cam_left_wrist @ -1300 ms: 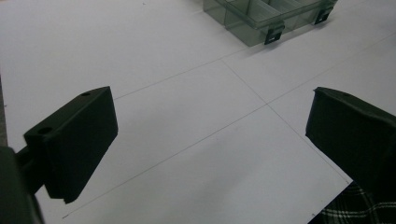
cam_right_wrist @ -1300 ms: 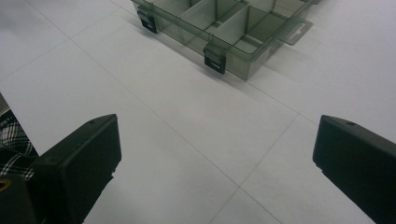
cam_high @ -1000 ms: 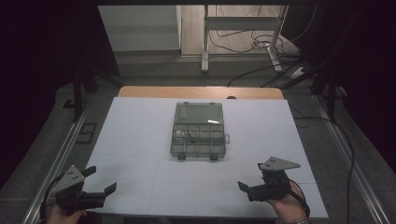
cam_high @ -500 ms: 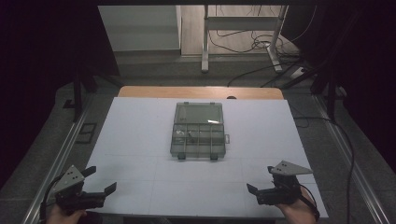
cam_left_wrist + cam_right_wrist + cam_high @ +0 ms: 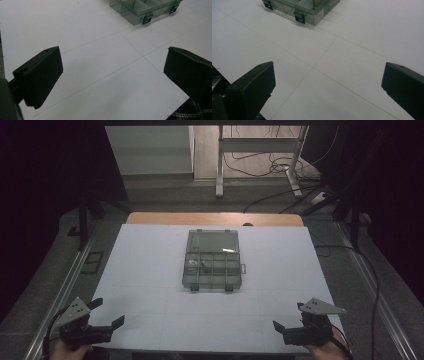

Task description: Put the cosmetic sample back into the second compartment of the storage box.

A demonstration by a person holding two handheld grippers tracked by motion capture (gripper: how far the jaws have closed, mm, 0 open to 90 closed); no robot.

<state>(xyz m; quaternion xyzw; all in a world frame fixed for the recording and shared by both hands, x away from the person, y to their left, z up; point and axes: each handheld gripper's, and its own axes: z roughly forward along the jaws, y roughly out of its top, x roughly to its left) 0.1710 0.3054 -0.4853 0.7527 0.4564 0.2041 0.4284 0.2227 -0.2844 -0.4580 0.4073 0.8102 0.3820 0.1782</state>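
A white sheet (image 5: 150, 270) ruled with thin grid lines covers the table, with a strip of bare wood (image 5: 215, 218) showing along its far edge. At the near left corner, the left gripper (image 5: 107, 312) hovers over the sheet with its two black jaws spread wide apart, holding nothing. At the near right corner, the right gripper (image 5: 289, 316) does the same, jaws wide and empty (each is held by a hand partly cut off at the bottom edge). Farther out, at the middle of the sheet and well apart from both grippers, sits a clear plastic compartment box (image 5: 212, 259) with two dark latches on its near side. Small items lie in some compartments, too small to make out. Beyond the table, the room is dim: a grey floor, a white panel, metal legs of another table (image 5: 219, 160) and loose cables (image 5: 260, 162).
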